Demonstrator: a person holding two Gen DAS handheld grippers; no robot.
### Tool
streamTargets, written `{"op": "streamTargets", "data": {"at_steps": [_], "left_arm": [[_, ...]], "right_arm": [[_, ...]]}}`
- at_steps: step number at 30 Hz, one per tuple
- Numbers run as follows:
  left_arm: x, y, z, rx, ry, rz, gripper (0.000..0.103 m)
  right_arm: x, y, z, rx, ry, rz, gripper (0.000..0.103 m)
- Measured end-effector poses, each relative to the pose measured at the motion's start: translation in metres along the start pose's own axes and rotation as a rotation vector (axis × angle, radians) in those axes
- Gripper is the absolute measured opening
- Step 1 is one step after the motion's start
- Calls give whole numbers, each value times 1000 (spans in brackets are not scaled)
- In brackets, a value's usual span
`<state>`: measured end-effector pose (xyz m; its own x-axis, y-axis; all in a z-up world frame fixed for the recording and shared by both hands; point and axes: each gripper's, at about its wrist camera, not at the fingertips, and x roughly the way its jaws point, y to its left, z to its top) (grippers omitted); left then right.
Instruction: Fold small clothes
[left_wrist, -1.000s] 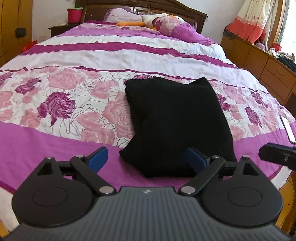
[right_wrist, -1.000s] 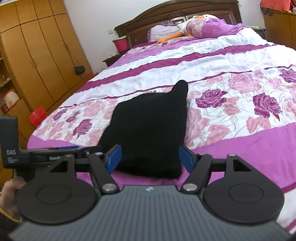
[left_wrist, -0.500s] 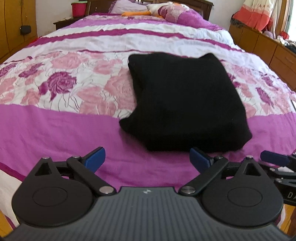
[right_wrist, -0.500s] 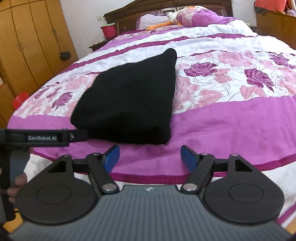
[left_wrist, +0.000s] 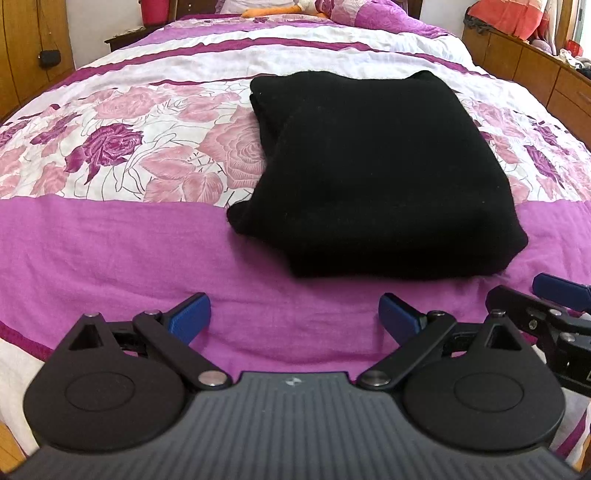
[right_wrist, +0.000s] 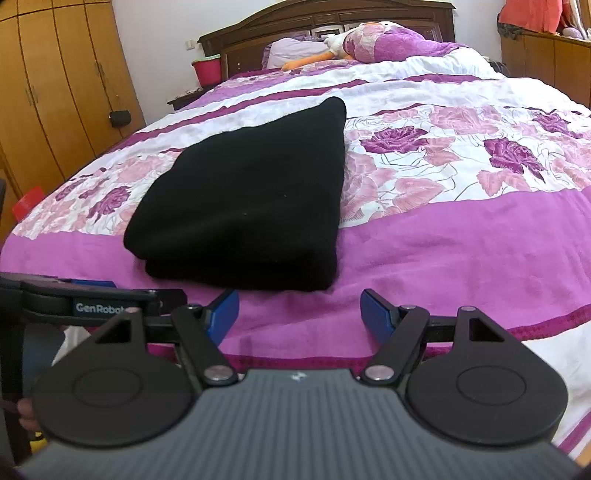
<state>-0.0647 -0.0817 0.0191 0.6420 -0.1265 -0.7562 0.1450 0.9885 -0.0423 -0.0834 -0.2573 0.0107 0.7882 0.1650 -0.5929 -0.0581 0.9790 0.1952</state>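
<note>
Sweater (left_wrist: 380, 173), black and folded, lies on the bed (left_wrist: 110, 240) at twelve o'clock from my right tongs (right_wrist: 299, 312), one o'clock from my left tongs (left_wrist: 294, 314). Both stand wide, holding nothing.

Both tongs, left tongs (left_wrist: 294, 318) and right tongs (right_wrist: 299, 310), look alike: blue pads on black linkage arms with silver pivot screws, round black discs either side, a ribbed grey housing behind, white "GenRobot" lettering.

Home bedroom, floral-quilted bed (right_wrist: 461, 229), carved headboard (right_wrist: 325, 26), wooden wardrobe (right_wrist: 48, 92)
</note>
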Motion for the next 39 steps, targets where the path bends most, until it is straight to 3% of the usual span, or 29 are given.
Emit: {"op": "streamTargets", "data": {"at_steps": [8,39], "left_arm": [[-1,-1,-2,9,-23,34,99],[-5,0,0,-1,-27,24,99]], "right_arm": [[0,-1,-2,26,-2,7,74],[-6,0,1,28,-15,11,74]]}}
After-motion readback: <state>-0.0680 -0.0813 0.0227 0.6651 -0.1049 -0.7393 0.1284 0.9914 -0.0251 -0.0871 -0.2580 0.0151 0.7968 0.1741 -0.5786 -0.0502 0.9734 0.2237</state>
